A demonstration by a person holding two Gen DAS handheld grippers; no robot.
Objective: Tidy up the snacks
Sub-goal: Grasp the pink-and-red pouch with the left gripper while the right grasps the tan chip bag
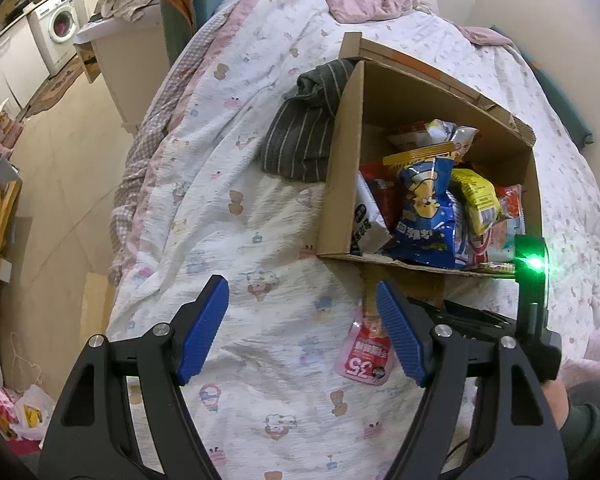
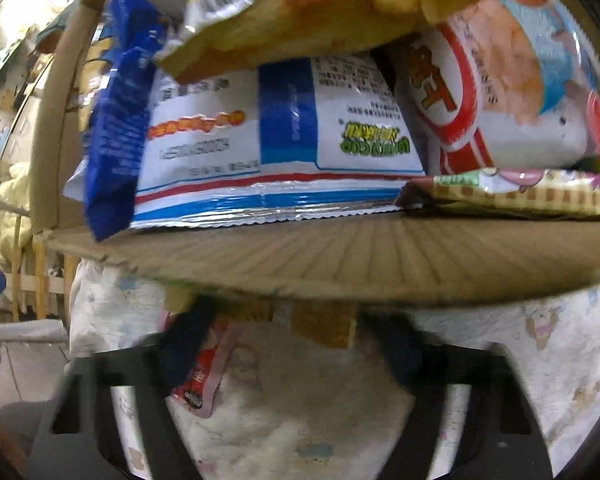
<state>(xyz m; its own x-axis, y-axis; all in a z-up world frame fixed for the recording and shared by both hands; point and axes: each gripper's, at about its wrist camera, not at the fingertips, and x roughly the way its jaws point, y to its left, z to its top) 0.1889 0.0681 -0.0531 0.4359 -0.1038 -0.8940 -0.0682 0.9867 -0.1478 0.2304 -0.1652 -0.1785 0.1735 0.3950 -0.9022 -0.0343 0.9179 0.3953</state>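
A cardboard box (image 1: 342, 184) lies on its side on the bed, full of snack bags such as a blue chip bag (image 1: 426, 212) and a yellow bag (image 1: 476, 196). A pink snack packet (image 1: 366, 352) lies on the quilt in front of the box. My left gripper (image 1: 302, 336) is open and empty above the quilt, left of the packet. In the right wrist view my right gripper (image 2: 296, 352) is open just below the box's lower flap (image 2: 340, 256). The pink packet (image 2: 204, 376) lies by its left finger. The view is blurred.
A grey striped garment (image 1: 300, 136) lies left of the box. The bed has a white printed quilt (image 1: 236, 240) and pink bedding (image 1: 364, 0) at the head. The floor (image 1: 60, 184), a washing machine (image 1: 58, 28) and a white cabinet (image 1: 132, 64) are to the left.
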